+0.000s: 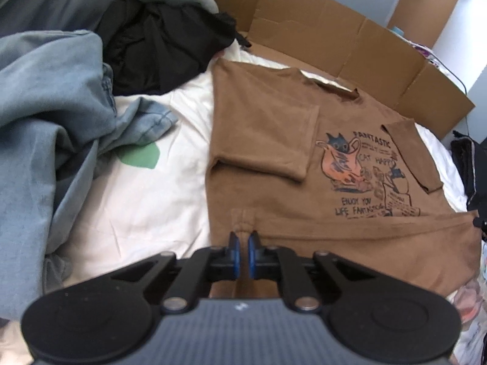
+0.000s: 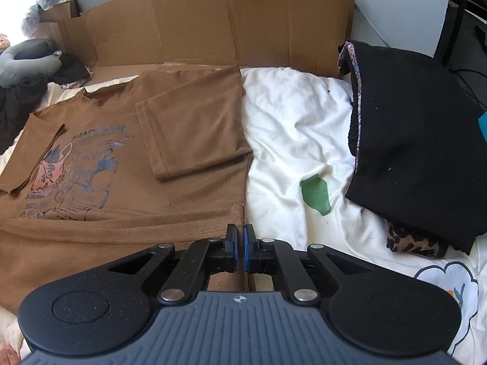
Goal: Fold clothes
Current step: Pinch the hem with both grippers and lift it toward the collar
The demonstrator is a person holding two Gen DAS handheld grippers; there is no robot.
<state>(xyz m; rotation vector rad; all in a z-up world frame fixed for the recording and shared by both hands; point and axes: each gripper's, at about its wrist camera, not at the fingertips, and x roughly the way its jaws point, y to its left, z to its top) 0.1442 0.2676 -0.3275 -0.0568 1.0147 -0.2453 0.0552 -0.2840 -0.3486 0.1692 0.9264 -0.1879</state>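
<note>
One brown T-shirt [image 1: 274,140] – two grippers [image 1: 243,248] – one folded black garment [image 2: 417,140] – one cardboard sheet [image 2: 243,21]

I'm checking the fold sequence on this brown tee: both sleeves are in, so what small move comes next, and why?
Probably lift the hem and carry it toward the collar. Both the left gripper and the right gripper are shut on the bottom corners of the tee, and both sleeves already lie folded across its chest.
</note>
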